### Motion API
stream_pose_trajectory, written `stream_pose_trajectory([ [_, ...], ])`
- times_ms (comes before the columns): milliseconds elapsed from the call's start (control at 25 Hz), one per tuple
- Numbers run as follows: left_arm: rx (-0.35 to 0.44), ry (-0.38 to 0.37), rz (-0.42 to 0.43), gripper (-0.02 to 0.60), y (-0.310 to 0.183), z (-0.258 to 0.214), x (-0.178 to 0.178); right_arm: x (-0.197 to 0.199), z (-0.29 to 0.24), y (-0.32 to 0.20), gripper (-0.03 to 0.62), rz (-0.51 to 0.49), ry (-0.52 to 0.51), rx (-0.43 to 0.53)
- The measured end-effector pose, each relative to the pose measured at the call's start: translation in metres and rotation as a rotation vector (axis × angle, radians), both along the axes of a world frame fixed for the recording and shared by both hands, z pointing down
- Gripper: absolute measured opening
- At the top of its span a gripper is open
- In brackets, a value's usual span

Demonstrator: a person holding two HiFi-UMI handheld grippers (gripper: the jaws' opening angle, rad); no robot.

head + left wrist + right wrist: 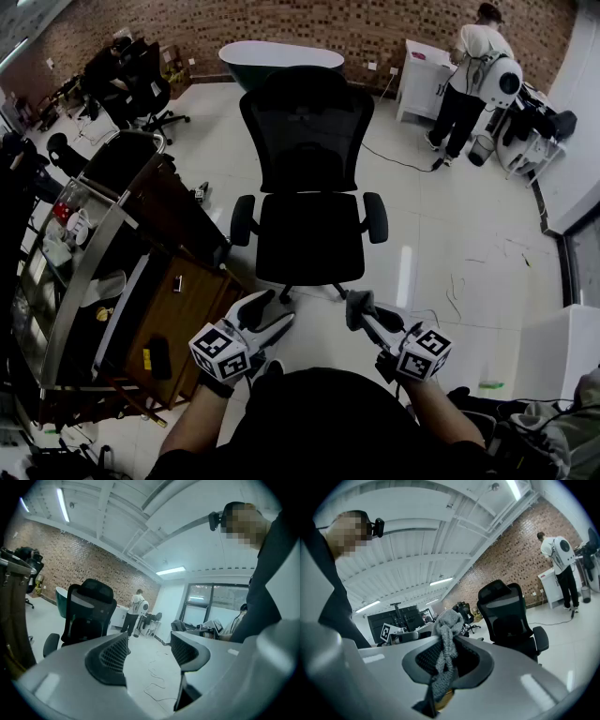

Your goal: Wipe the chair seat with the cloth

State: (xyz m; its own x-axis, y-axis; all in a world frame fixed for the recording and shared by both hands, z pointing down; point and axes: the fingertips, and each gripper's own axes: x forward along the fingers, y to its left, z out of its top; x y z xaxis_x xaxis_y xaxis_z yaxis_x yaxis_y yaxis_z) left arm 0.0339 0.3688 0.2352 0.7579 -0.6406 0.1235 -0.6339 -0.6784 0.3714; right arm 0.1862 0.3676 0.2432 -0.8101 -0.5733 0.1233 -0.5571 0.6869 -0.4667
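Cloth (449, 620) in right claw (446, 649)

- The chair (310, 234): its base is almost wholly hidden under the seat. Only bits of leg show at the seat's 6 o'clock edge.
- In the left gripper view, the left gripper (149, 641) covers the chair's base and most of its seat at 8 o'clock.
- The cloth (447, 620): its lower end drops out of sight between the closed jaws of the right gripper (451, 641).
- The green tub (281, 56) at 12 o'clock: its middle is hidden behind the chair's back.
- The shelf (89, 258) at 9 o'clock: the things on it are too small to tell.
- The person (473, 75) at 1 o'clock: back turned, hands hidden.
- The wearer's torso (319, 422) at 6 o'clock is cut by the bottom edge.
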Motion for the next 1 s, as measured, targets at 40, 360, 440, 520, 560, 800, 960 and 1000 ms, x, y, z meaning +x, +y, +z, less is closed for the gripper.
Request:
stream_pose_trajectory([
  [40,0.001,-0.002,-0.006,0.311,-0.001,0.000,0.003,0.004,0.001,0.000,0.049,-0.005,0.001,0.000],
  [360,-0.006,-0.007,-0.052,0.311,-0.010,-0.001,0.021,0.031,0.011,-0.006,0.049,-0.030,0.003,-0.002],
  [440,-0.012,-0.018,-0.057,0.310,-0.011,0.000,0.022,0.033,0.014,-0.009,0.049,-0.038,0.003,-0.009],
  [520,-0.022,-0.025,-0.066,0.311,-0.012,0.003,0.022,0.032,0.017,-0.012,0.049,-0.046,-0.001,-0.017],
  [560,-0.025,-0.026,-0.070,0.310,-0.013,0.005,0.020,0.031,0.019,-0.014,0.049,-0.051,-0.002,-0.019],
  [800,-0.030,-0.027,-0.065,0.311,-0.035,0.014,0.016,0.022,0.027,-0.031,0.049,-0.058,0.003,-0.033],
  [960,-0.034,-0.010,-0.056,0.311,-0.062,0.017,0.010,0.014,0.032,-0.054,0.049,-0.051,0.017,-0.042],
  [1000,-0.036,-0.008,-0.053,0.310,-0.070,0.018,0.008,0.011,0.033,-0.062,0.049,-0.048,0.021,-0.043],
])
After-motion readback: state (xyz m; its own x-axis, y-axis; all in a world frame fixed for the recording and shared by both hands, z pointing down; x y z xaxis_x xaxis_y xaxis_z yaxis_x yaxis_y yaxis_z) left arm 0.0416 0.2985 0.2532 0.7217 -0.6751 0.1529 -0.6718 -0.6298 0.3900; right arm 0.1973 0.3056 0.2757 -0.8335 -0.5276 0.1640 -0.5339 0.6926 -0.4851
